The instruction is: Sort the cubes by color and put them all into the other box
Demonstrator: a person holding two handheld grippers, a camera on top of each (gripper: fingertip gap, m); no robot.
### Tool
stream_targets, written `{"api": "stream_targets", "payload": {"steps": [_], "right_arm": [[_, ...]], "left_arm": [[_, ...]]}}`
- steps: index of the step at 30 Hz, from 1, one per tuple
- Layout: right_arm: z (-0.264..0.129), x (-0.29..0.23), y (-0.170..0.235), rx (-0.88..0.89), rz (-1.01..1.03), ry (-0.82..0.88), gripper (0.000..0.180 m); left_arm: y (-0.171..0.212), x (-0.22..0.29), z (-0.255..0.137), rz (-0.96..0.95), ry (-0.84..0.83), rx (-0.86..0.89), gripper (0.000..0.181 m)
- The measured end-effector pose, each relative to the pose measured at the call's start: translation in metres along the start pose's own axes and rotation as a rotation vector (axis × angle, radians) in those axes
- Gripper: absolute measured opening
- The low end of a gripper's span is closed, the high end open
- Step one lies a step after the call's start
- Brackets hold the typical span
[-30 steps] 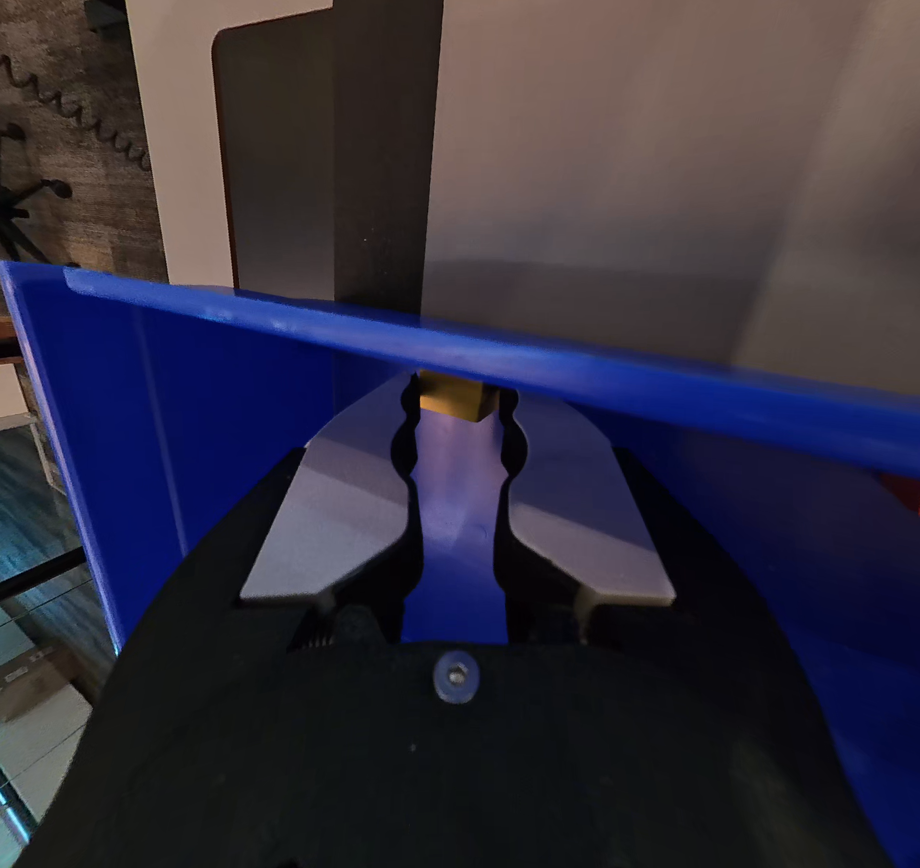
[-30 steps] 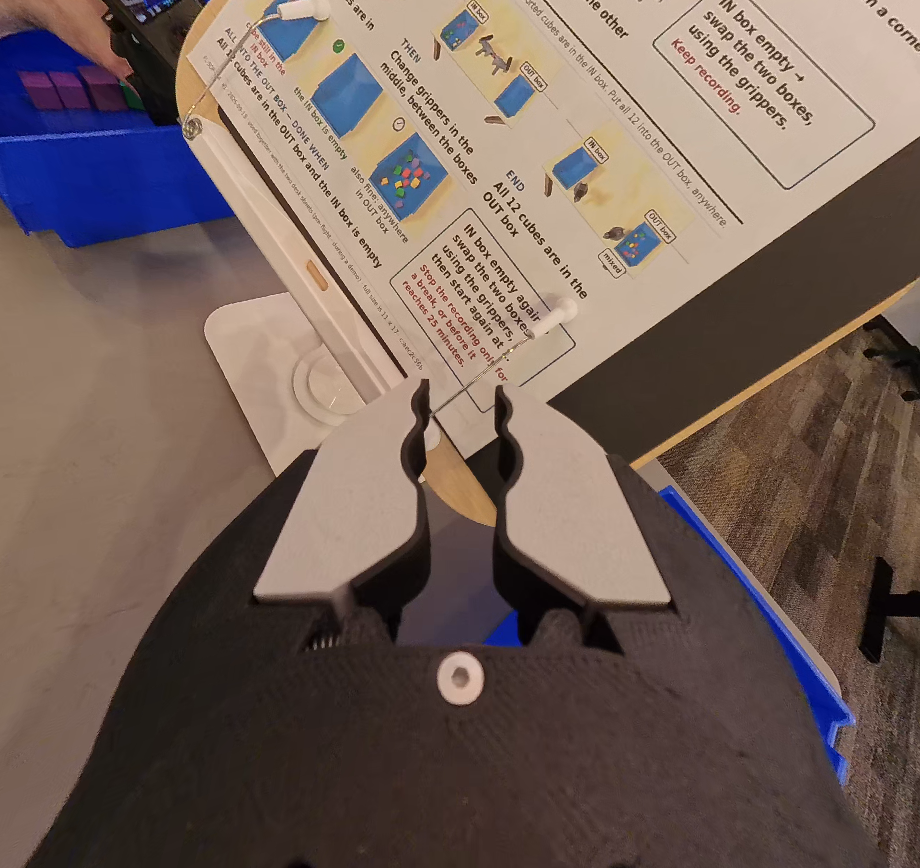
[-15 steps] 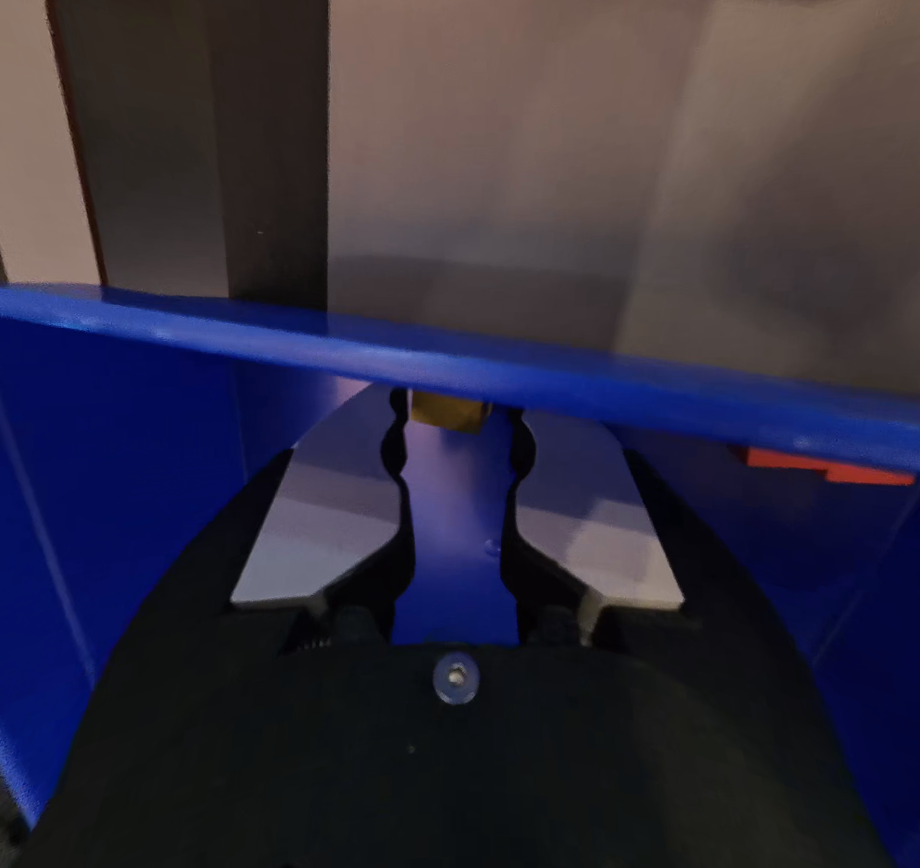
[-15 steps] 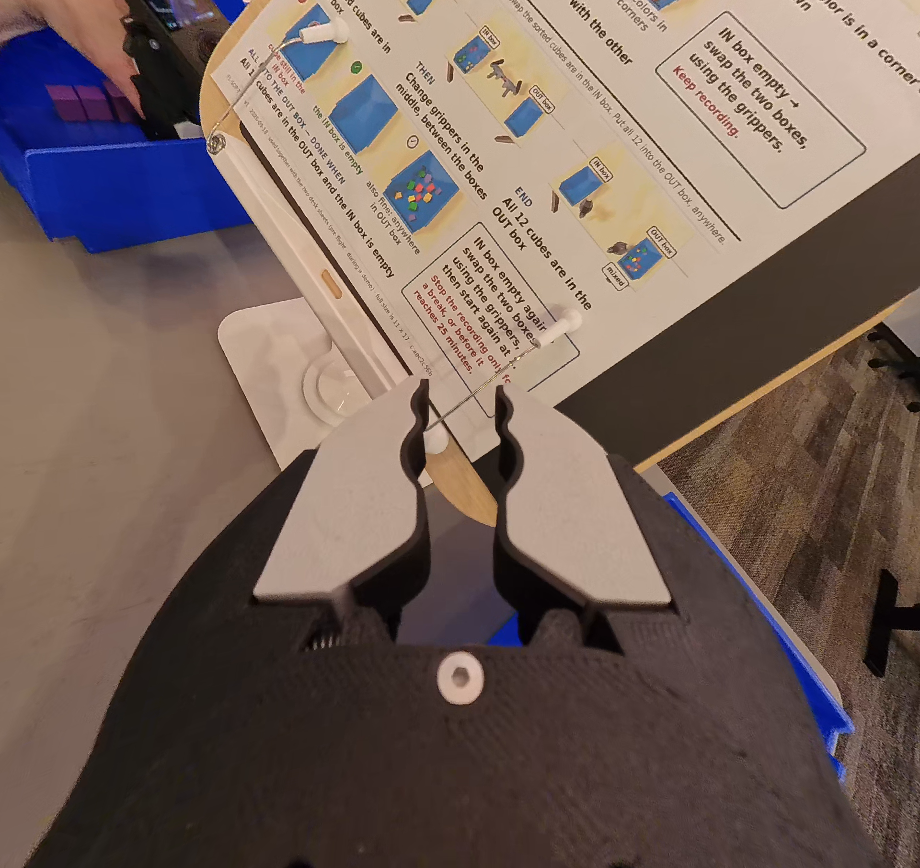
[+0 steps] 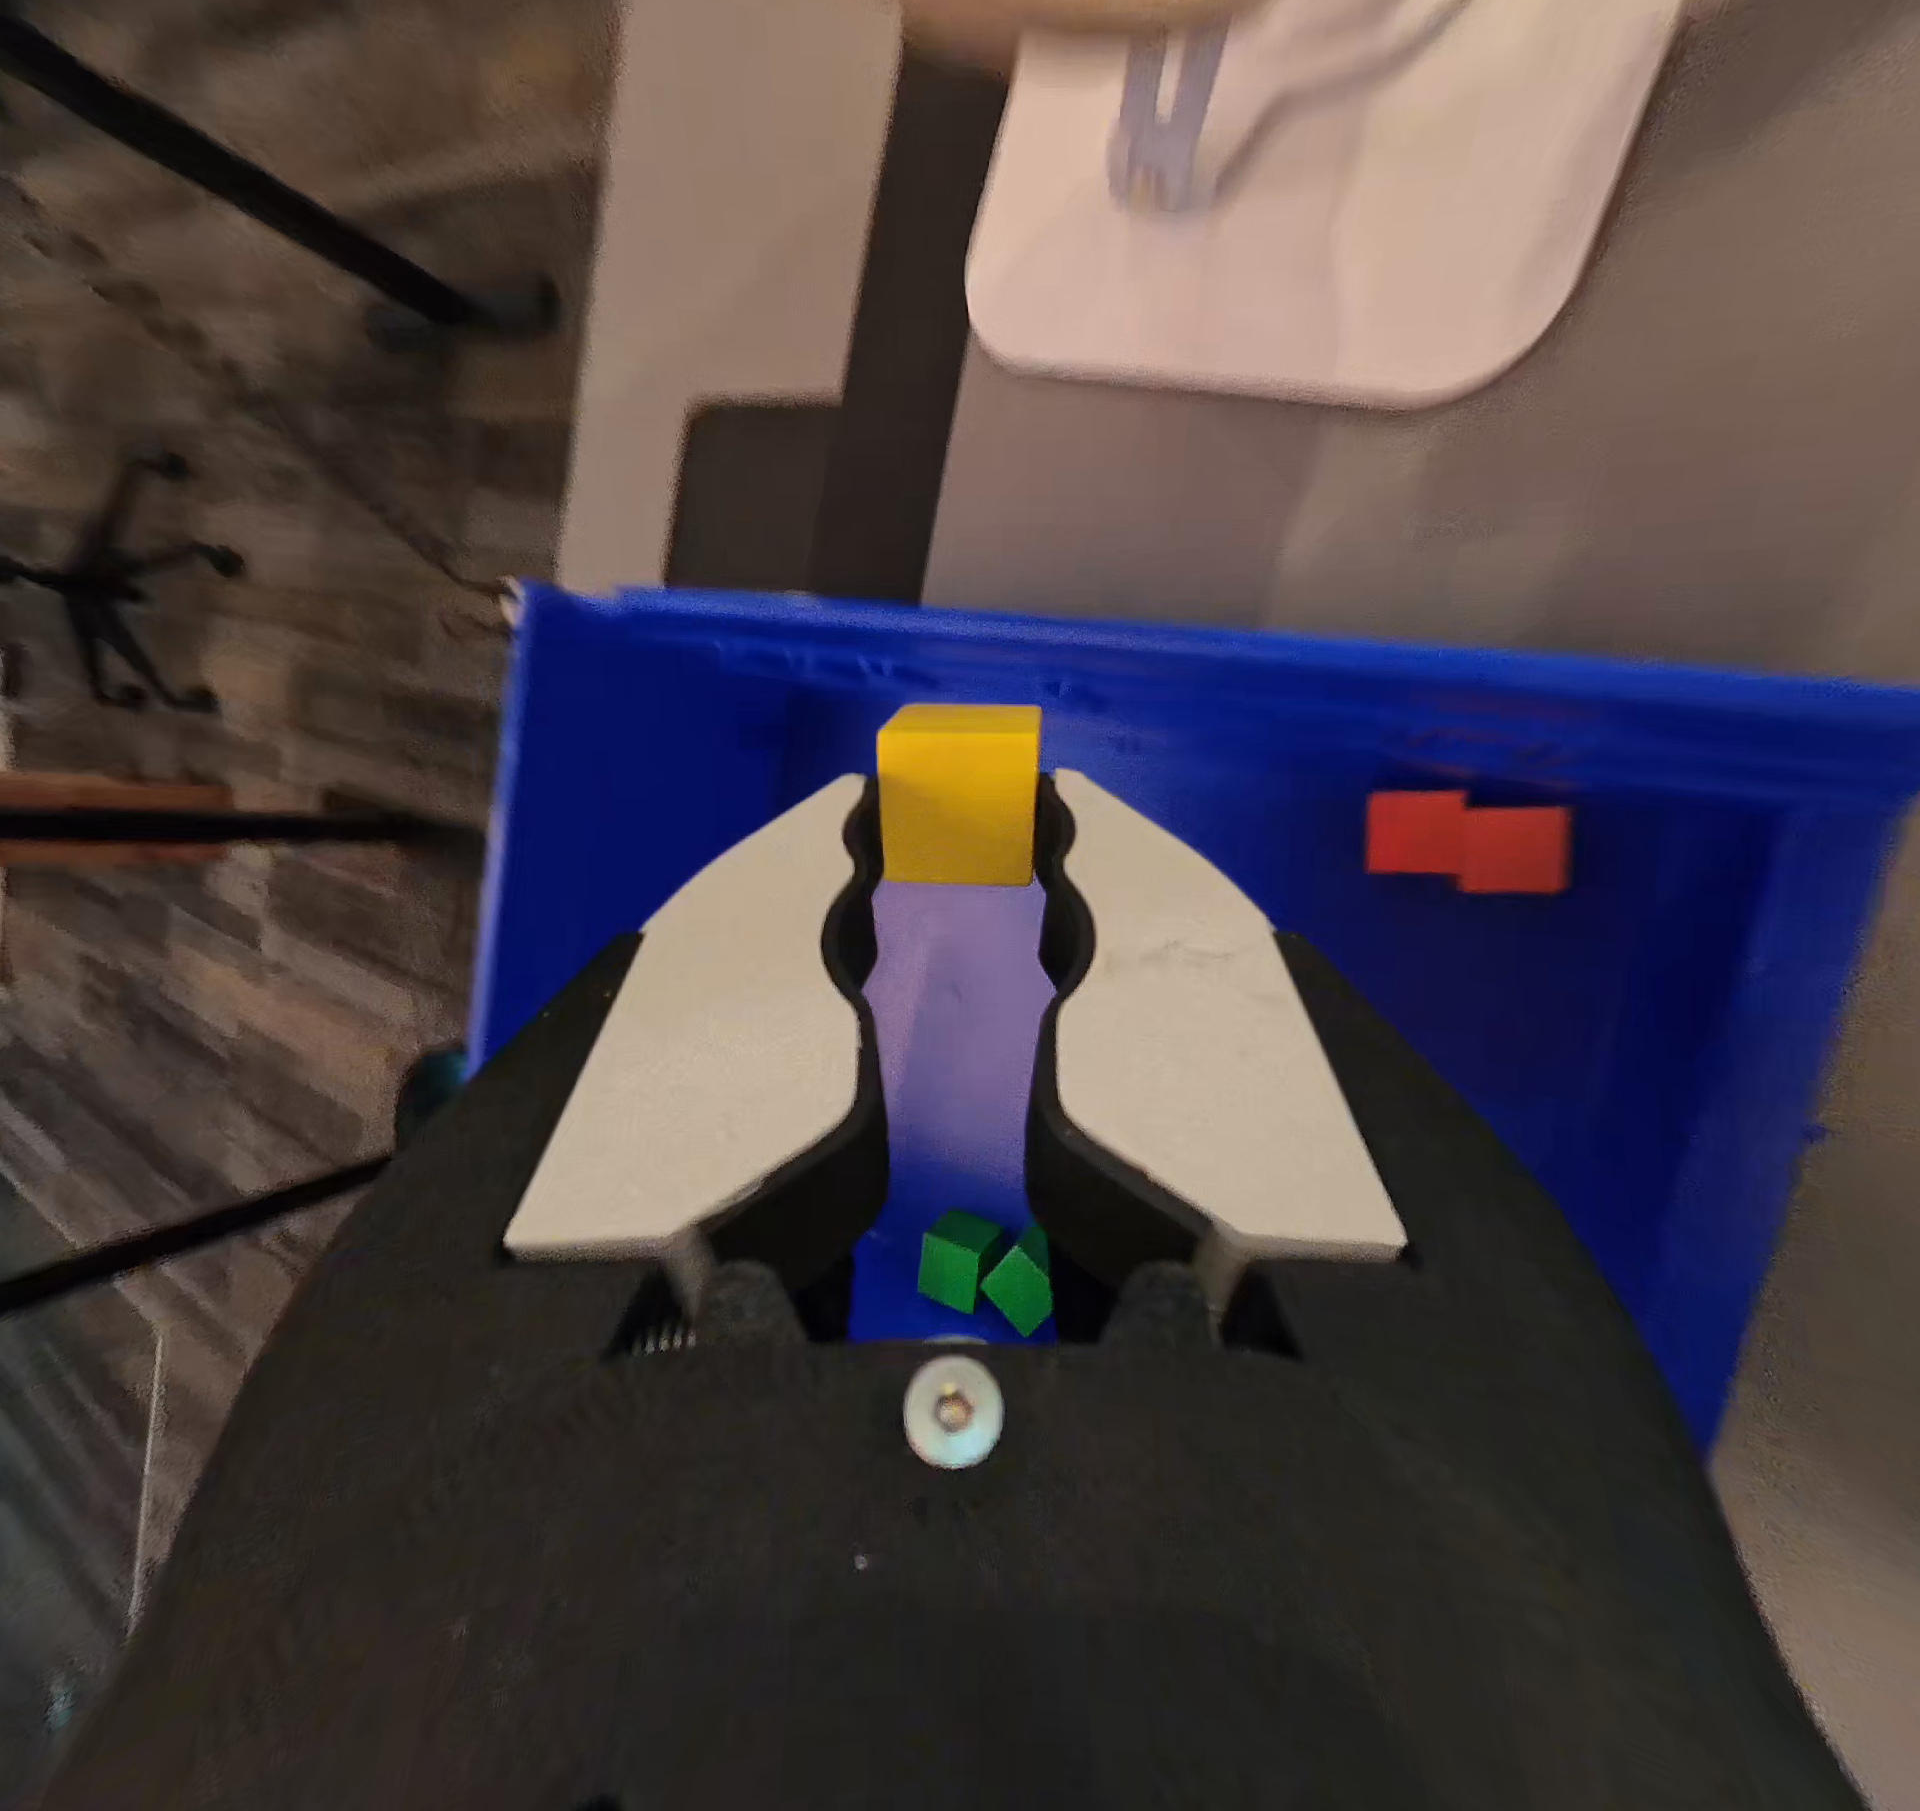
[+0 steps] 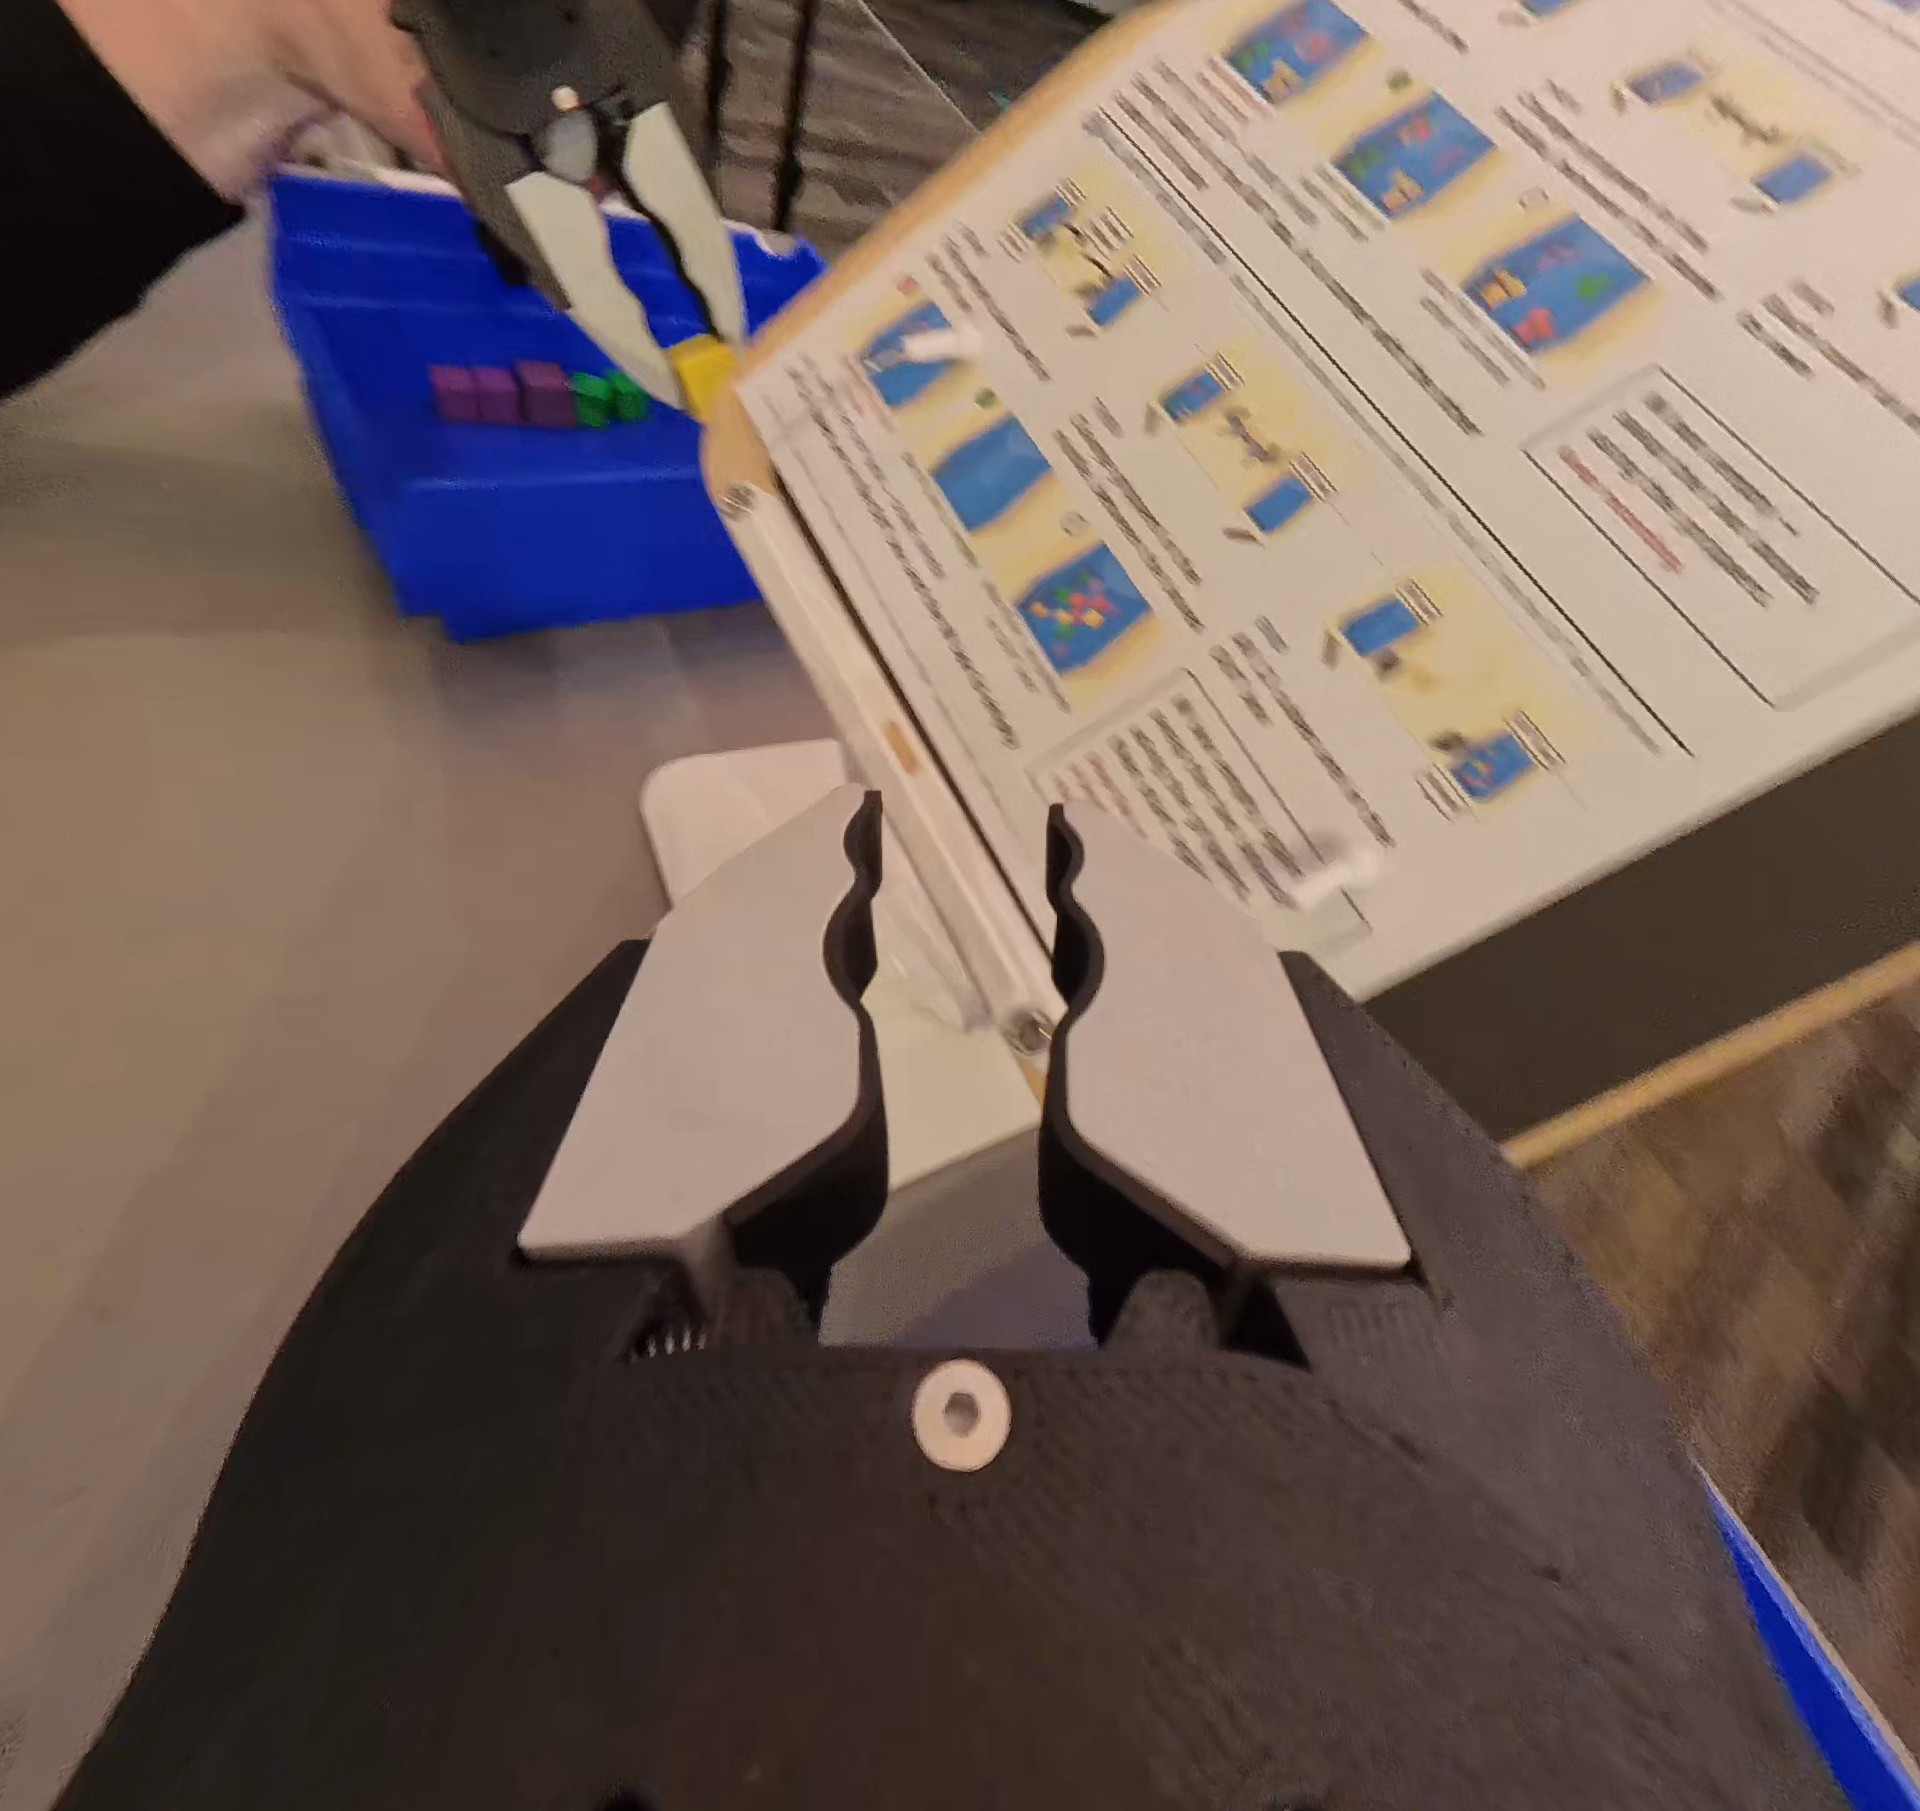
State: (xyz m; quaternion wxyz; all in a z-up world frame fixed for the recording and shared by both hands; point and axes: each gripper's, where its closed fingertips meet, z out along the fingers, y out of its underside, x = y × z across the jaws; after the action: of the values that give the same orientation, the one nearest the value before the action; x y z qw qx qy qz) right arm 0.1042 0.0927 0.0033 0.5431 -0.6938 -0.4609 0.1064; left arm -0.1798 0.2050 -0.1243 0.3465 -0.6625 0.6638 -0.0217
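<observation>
Between the fingertips of the left gripper, in the left wrist view, sits a yellow cube, pinched from both sides and held above the blue box. Two red cubes lie touching each other on the box floor to the right, close to the far wall. Near the gripper's base, seen through the gap between the fingers, two green cubes rest together on the box floor. Beyond the far wall stands a white stand base on the grey table, and patterned carpet shows to the left. The picture is somewhat blurred.

Over in the right wrist view, the right gripper hangs above the grey table with its jaws apart and nothing between them. Far left, a hand with a dark sleeve holds the left gripper pointing down over the blue box, the yellow cube clamped at its tips. Inside that box, three purple cubes stand in a row, with two green cubes just beside them on the right. An instruction sheet on a tilted board fills the right side. A blue edge of a second box shows at the near right corner.
</observation>
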Motion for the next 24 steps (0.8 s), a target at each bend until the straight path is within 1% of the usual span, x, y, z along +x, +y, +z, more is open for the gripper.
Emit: {"api": "stream_targets", "payload": {"steps": [3, 6, 8, 9, 12, 13, 15, 18, 20, 21, 24], "right_arm": [[0.007, -0.032, -0.019, 0.069, -0.008, -0.093, 0.034], [0.015, -0.069, -0.040, 0.160, 0.055, -0.228, 0.041], [0.019, -0.089, -0.053, 0.220, 0.113, -0.311, 0.047], [0.020, -0.096, -0.059, 0.251, 0.147, -0.349, 0.048], [0.018, -0.104, -0.074, 0.357, 0.281, -0.444, 0.054], [0.016, -0.105, -0.077, 0.386, 0.328, -0.477, 0.056], [0.012, -0.108, -0.082, 0.439, 0.404, -0.561, 0.060], [0.002, -0.115, -0.089, 0.503, 0.488, -0.727, 0.061], [-0.009, -0.123, -0.094, 0.544, 0.548, -0.884, 0.061], [-0.013, -0.128, -0.096, 0.550, 0.558, -0.945, 0.062], [-0.020, -0.142, -0.098, 0.557, 0.524, -1.032, 0.056]], "left_arm": [[-0.042, 0.006, -0.043, 0.051, -0.080, 0.179, 0.028], [-0.090, 0.022, -0.076, 0.134, -0.144, 0.343, 0.028], [-0.121, 0.039, -0.088, 0.197, -0.175, 0.417, 0.028], [-0.137, 0.043, -0.094, 0.229, -0.231, 0.459, 0.028], [-0.180, 0.065, -0.106, 0.321, -0.317, 0.545, 0.028], [-0.192, 0.075, -0.106, 0.358, -0.327, 0.554, 0.027], [-0.216, 0.096, -0.110, 0.422, -0.344, 0.626, 0.028], [-0.247, 0.122, -0.119, 0.481, -0.350, 0.771, 0.027], [-0.261, 0.135, -0.127, 0.505, -0.355, 0.850, 0.028], [-0.266, 0.140, -0.128, 0.522, -0.362, 0.865, 0.028], [-0.274, 0.155, -0.131, 0.572, -0.367, 0.890, 0.028]]}}
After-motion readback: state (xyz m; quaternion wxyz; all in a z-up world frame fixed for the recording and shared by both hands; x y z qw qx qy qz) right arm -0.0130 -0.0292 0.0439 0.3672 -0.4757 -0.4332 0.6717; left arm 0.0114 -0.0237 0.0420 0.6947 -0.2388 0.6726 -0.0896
